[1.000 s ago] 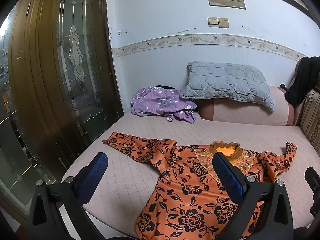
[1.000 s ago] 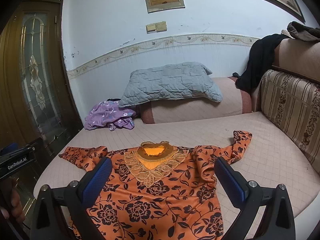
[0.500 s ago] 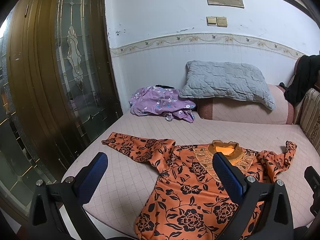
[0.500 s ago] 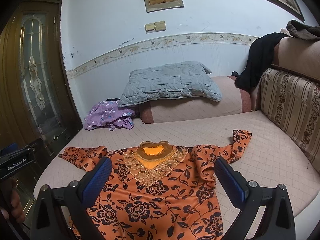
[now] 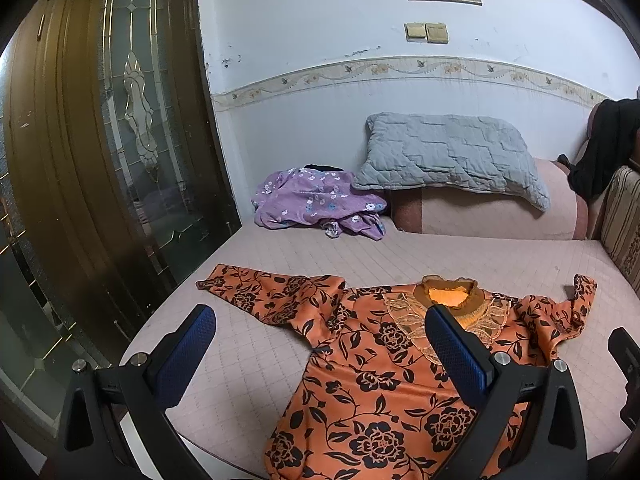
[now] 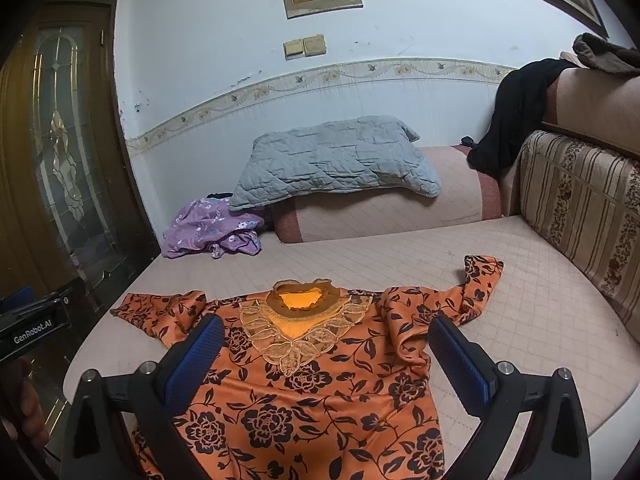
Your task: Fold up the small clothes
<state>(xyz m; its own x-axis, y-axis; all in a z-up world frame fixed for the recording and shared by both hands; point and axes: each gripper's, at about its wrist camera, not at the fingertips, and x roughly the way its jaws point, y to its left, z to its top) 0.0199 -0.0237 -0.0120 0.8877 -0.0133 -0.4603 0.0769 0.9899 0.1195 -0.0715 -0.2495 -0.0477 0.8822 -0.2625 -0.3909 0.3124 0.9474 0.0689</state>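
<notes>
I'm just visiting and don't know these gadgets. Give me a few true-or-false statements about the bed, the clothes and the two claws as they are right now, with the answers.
1. The orange flowered top lies spread flat on the bed with both sleeves out. True.
2. The left gripper is clamped on a sleeve. False: its jaws stand wide open above the top, holding nothing.
3. A crumpled purple garment sits beside the grey pillow. True.
4. The right gripper is shut. False: it is open too, over the top's chest.
5. The grey pillow lies on top of the orange top. False: it rests on a bolster by the wall, well apart from it.
</notes>
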